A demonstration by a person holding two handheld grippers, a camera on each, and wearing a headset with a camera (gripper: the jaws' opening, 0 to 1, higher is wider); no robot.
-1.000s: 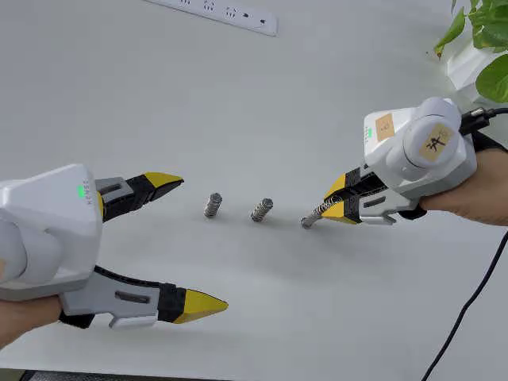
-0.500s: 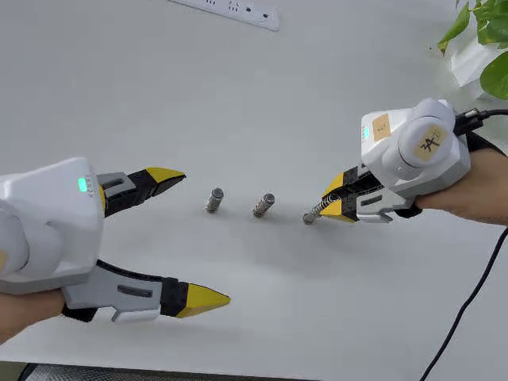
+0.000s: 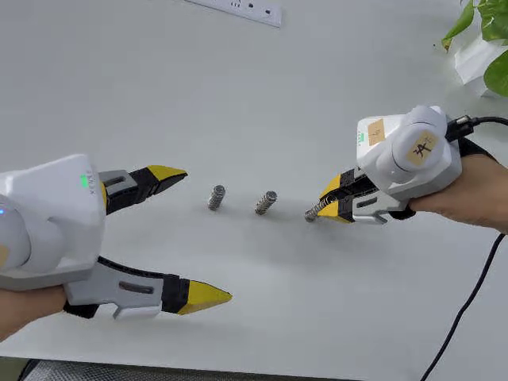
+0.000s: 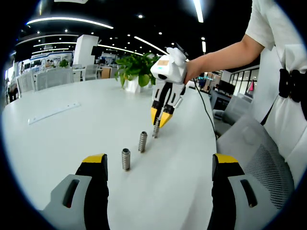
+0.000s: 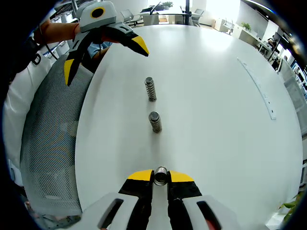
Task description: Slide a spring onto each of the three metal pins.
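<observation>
Spring (image 3: 314, 212): likely light, squashy, slippery steel; hold mid-coil, gently. Right tool (image 3: 328, 201) clamped on it; left tool (image 3: 202, 235) jaws apart.

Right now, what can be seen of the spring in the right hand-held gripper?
The spring is a slim silvery metal coil with a round end, clamped between the yellow jaw tips of the right hand-held gripper. It slants down toward the white table; whether it touches is unclear. It is apart from the middle spring, which stands upright.
</observation>
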